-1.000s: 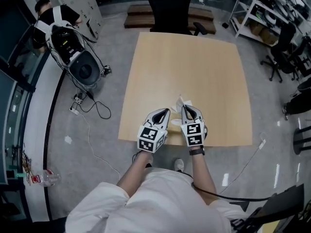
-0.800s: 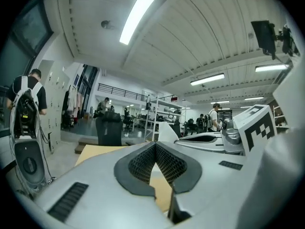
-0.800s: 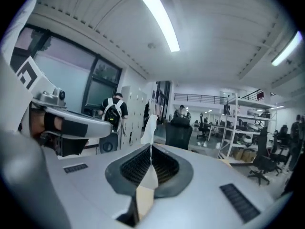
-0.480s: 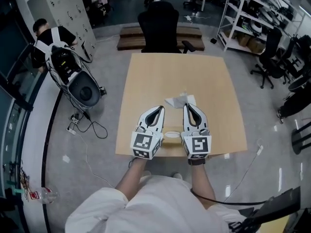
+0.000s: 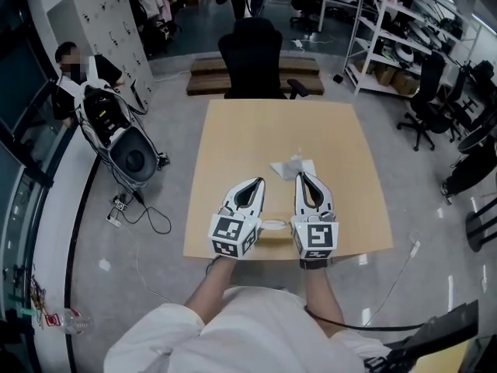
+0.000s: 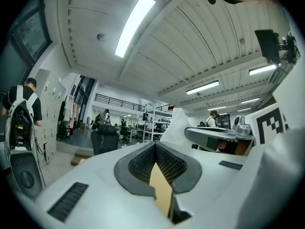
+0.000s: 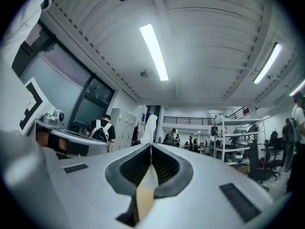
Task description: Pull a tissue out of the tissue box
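A white tissue [image 5: 291, 166] hangs crumpled from the tip of my right gripper [image 5: 301, 176], which is shut on it above the table. In the right gripper view the tissue [image 7: 149, 126] stands up just past the closed jaw tips [image 7: 150, 146]. It also shows in the left gripper view as a white peak [image 6: 178, 124] beside the right gripper's body. My left gripper [image 5: 258, 182] is held level alongside, shut and empty [image 6: 155, 145]. Between and below the two grippers sits the tan tissue box [image 5: 273, 225] with its pale oval slot, near the table's front edge.
The wooden table [image 5: 256, 130] has a black office chair [image 5: 250, 53] at its far edge. A person with a backpack [image 5: 101, 103] and cables on the floor are at the left. Shelves and more chairs [image 5: 423, 92] stand at the right.
Both grippers have risen side by side well above the table. The tissue has come up with the right gripper, away from the box.
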Demonstrator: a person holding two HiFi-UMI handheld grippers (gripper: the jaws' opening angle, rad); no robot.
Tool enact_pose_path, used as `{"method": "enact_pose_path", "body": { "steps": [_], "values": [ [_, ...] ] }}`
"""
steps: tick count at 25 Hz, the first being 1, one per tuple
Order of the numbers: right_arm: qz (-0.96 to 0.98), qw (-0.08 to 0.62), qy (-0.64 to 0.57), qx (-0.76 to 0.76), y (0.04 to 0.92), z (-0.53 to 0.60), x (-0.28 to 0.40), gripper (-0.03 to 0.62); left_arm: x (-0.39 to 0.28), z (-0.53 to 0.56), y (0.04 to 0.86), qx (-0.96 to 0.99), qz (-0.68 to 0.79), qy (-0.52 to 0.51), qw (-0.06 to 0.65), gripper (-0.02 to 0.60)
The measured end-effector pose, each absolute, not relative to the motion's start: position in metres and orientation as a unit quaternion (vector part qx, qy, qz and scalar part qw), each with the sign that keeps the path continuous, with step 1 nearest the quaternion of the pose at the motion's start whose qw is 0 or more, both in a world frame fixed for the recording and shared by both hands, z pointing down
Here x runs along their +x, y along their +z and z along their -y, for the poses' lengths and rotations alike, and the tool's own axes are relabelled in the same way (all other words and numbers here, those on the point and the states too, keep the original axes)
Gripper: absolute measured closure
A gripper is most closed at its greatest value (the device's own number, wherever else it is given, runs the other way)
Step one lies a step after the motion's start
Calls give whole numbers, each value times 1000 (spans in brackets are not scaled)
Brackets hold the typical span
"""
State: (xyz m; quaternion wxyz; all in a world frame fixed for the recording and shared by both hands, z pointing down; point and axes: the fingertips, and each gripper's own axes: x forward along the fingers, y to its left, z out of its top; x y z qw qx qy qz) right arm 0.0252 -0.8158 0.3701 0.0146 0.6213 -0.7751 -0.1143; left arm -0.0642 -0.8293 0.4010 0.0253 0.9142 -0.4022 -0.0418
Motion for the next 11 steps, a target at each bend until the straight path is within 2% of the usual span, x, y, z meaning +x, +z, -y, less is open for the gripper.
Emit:
{"method": "enact_pose_path", "body": {
  "steps": [11],
  "values": [
    [782, 24, -122, 610, 372, 819, 35, 586, -54, 830, 414, 913, 401, -47, 60, 581]
  ]
}}
